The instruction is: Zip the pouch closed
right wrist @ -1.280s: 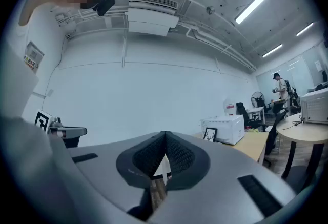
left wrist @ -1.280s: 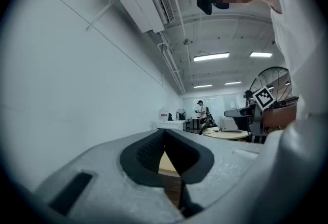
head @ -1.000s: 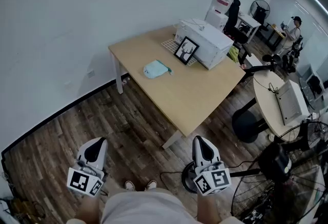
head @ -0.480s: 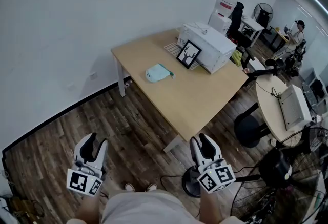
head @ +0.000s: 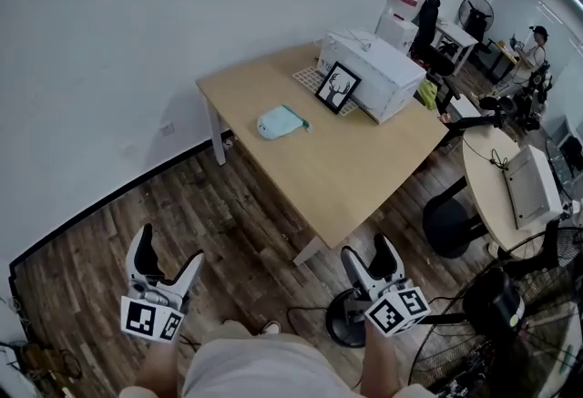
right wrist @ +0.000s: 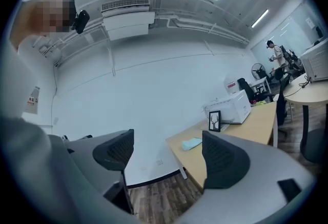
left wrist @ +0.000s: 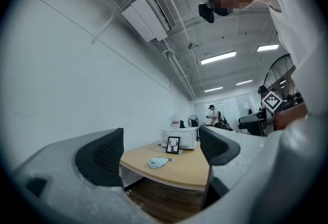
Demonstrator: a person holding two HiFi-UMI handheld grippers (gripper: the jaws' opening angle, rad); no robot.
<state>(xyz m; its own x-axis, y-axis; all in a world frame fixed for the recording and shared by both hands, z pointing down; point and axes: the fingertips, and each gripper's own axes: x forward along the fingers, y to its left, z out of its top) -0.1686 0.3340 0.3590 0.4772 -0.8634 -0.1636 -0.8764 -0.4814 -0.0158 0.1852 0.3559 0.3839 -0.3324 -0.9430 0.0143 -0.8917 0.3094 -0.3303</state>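
Note:
A pale blue pouch (head: 280,122) lies flat on the light wooden table (head: 355,178), well away from both grippers; it also shows small in the left gripper view as the pouch (left wrist: 159,162) and in the right gripper view as the pouch (right wrist: 191,143). My left gripper (head: 165,253) hangs low over the wood floor at the bottom left, its jaws opening, nothing between them. My right gripper (head: 372,256) is held near the table's front corner, jaws opening too and empty. Both point roughly level toward the table.
A white box-shaped machine (head: 375,75) and a framed deer picture (head: 333,88) stand at the table's far end. A round table (head: 506,196) with a laptop, a black stool (head: 446,225) and a floor fan (head: 483,332) crowd the right. A white wall runs along the left.
Both grippers went from shut to wide open. The right gripper shifted a little right and lower in the head view; the left one barely moved.

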